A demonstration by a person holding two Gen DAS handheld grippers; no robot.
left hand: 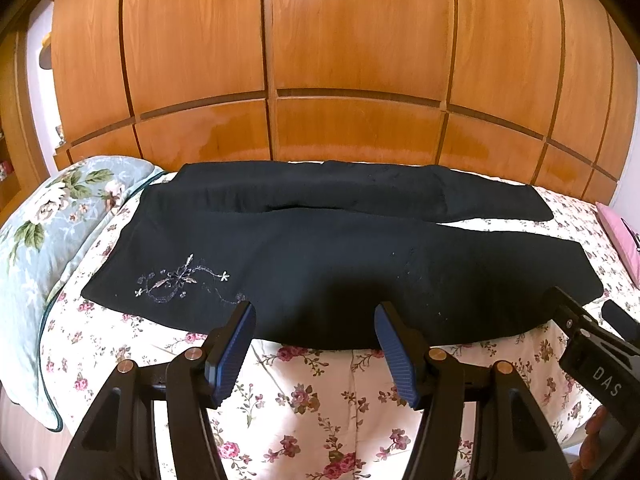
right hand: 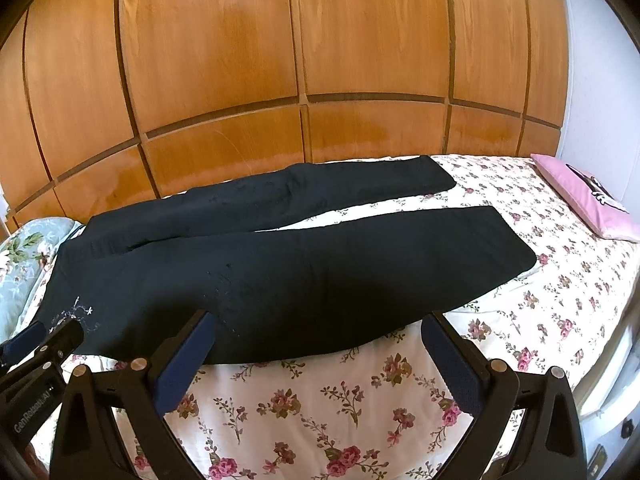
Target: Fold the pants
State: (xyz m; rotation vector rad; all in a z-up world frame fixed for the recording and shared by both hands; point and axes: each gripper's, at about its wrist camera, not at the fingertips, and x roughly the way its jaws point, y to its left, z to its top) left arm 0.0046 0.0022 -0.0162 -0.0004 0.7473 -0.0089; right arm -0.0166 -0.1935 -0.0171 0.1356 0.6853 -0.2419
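Note:
Black pants (left hand: pixel 320 256) lie spread flat across the bed, waist at the left, both legs running to the right with a gap between them. Pale floral embroidery (left hand: pixel 180 280) marks the near hip. In the right wrist view the same pants (right hand: pixel 304 264) stretch across the floral sheet. My left gripper (left hand: pixel 316 312) stands open just above the near edge of the near leg, nothing between its blue pads. My right gripper (right hand: pixel 320 328) is open too, hovering at the same near edge farther toward the leg ends. Each gripper shows at the edge of the other's view.
A floral sheet (left hand: pixel 320 400) covers the bed. A light blue flowered pillow (left hand: pixel 44 232) lies at the left end, and a pink cushion (right hand: pixel 588 196) at the right end. Wooden wardrobe doors (left hand: pixel 340 60) stand right behind the bed.

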